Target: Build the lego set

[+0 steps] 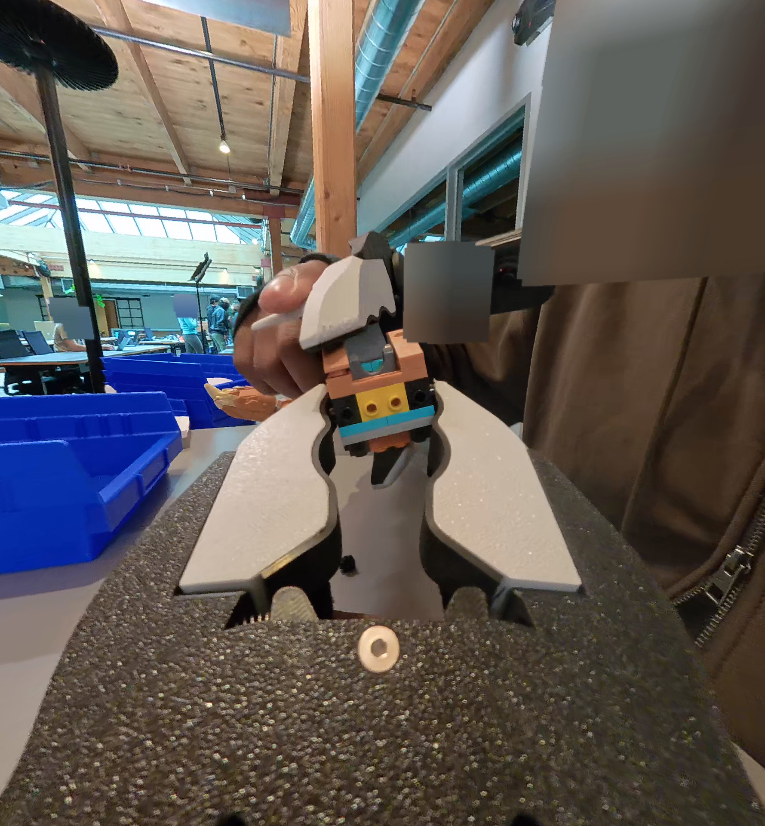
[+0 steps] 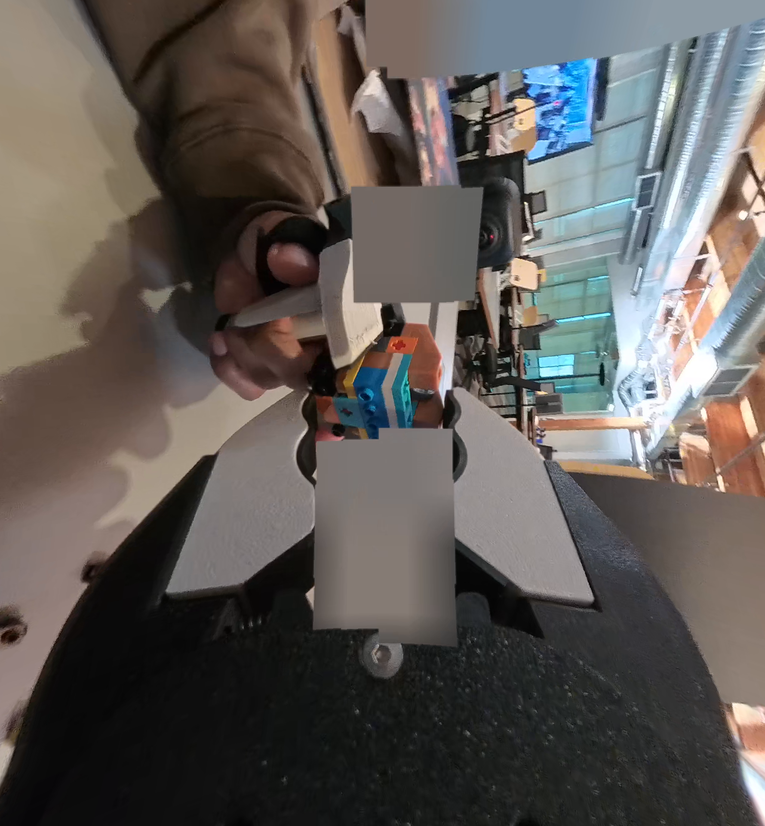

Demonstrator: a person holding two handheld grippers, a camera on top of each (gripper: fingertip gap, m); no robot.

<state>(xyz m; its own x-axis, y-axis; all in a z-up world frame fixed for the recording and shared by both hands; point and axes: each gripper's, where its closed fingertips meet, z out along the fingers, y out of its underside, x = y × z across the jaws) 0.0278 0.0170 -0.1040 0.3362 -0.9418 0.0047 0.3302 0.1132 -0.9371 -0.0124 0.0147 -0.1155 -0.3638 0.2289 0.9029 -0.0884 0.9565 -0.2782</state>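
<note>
Up close, the left claw (image 1: pixel 382 413) pinches a half-built lego model (image 1: pixel 378 398) between its grey fingertips (image 1: pixel 311 404), holding the orange, yellow, blue and black block cluster aloft above the white bench (image 1: pixel 210 440). Just beyond, the right claw (image 1: pixel 353 313) meets the model's top from the opposite side, a bare hand (image 1: pixel 273 339) working its trigger. Seen from the right wrist view, that right claw (image 2: pixel 378 402) also closes on the model (image 2: pixel 382 389), its fingertips against either flank. A brown jacket sleeve (image 1: pixel 639 424) fills the space beside them. Behind, blue storage bins (image 1: pixel 72 474) line the bench, one near an orange lego piece (image 1: pixel 244 400); farther off, desks and timber rafters stretch away.
</note>
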